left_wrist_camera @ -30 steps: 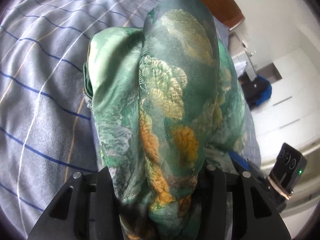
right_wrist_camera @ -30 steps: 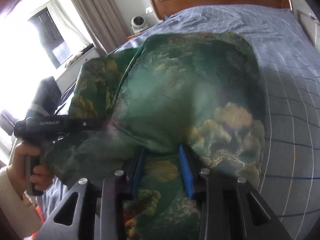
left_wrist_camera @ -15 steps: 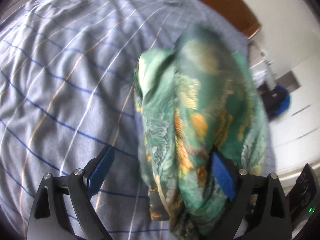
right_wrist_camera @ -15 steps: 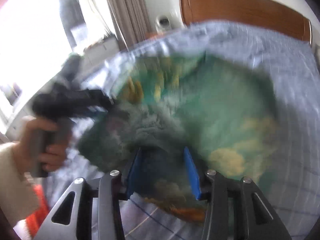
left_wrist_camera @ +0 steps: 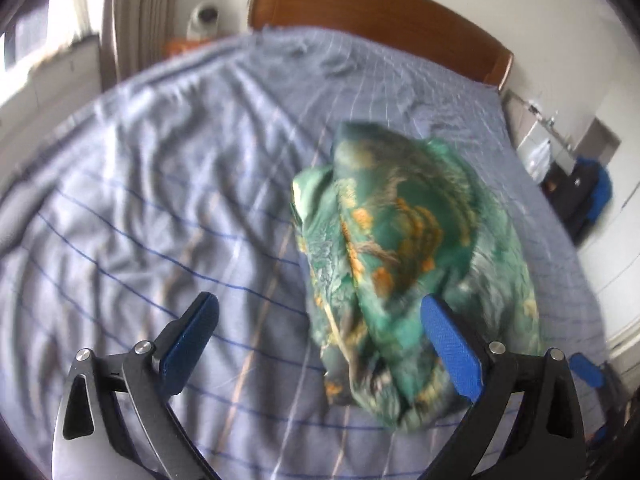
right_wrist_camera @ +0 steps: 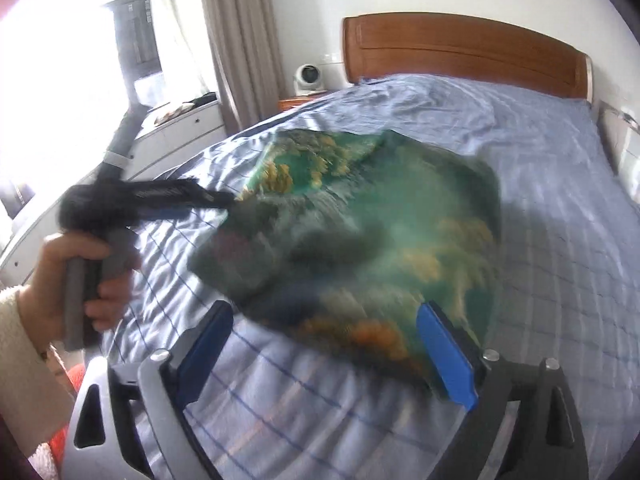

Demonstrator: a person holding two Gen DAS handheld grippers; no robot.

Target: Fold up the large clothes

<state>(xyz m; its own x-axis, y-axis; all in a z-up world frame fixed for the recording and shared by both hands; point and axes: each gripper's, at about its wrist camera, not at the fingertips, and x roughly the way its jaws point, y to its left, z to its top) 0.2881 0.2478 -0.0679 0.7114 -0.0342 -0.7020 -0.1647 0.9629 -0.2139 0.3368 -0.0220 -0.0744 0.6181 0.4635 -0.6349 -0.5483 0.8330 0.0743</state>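
A green garment with gold and orange print (left_wrist_camera: pixel 404 264) lies bunched in a rough fold on the blue striped bed sheet (left_wrist_camera: pixel 168 208). It also shows in the right wrist view (right_wrist_camera: pixel 360 248), blurred by motion. My left gripper (left_wrist_camera: pixel 320 344) is open and empty; its right pad sits by the garment's near edge. My right gripper (right_wrist_camera: pixel 328 352) is open and empty, just short of the garment's near edge. The left gripper's body (right_wrist_camera: pixel 132 204), held in a hand, shows in the right wrist view at the garment's left side.
A wooden headboard (right_wrist_camera: pixel 464 56) stands at the far end of the bed. A small white device (right_wrist_camera: pixel 308 78) sits on a bedside table at the back left. Curtains and a bright window (right_wrist_camera: pixel 80 60) are on the left. Dark bags (left_wrist_camera: pixel 580 196) lie by the right wall.
Both grippers have opened and let go of the garment. They have drawn back, and the garment has dropped onto the bed.
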